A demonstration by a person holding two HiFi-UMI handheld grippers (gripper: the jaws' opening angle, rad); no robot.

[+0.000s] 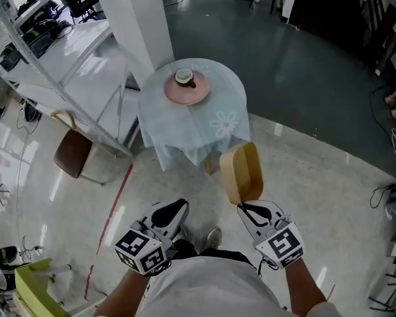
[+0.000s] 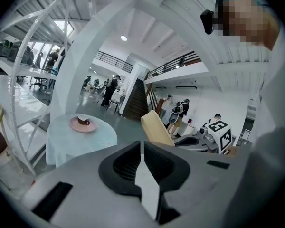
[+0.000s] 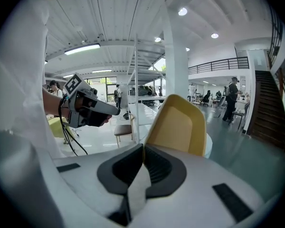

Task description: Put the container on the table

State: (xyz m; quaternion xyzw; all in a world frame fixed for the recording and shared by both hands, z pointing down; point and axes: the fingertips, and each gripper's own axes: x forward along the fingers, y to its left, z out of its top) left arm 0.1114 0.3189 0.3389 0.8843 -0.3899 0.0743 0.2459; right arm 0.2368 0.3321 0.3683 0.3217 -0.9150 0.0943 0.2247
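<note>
While it hung above the pale floor (image 1: 303,177), the yellow container (image 1: 241,172) stood on edge, its lower rim pinched between the jaws of the right gripper (image 1: 245,207). It was just short of the round counter (image 1: 221,121) and not touching it. On the counter's light-blue cloth sat a pink plate (image 1: 186,90) with a cup (image 1: 184,78) on it. The left gripper (image 1: 178,207) was beside the right one, its jaws pressed together on nothing. A brown chair (image 1: 73,152) stood left of the counter.
</note>
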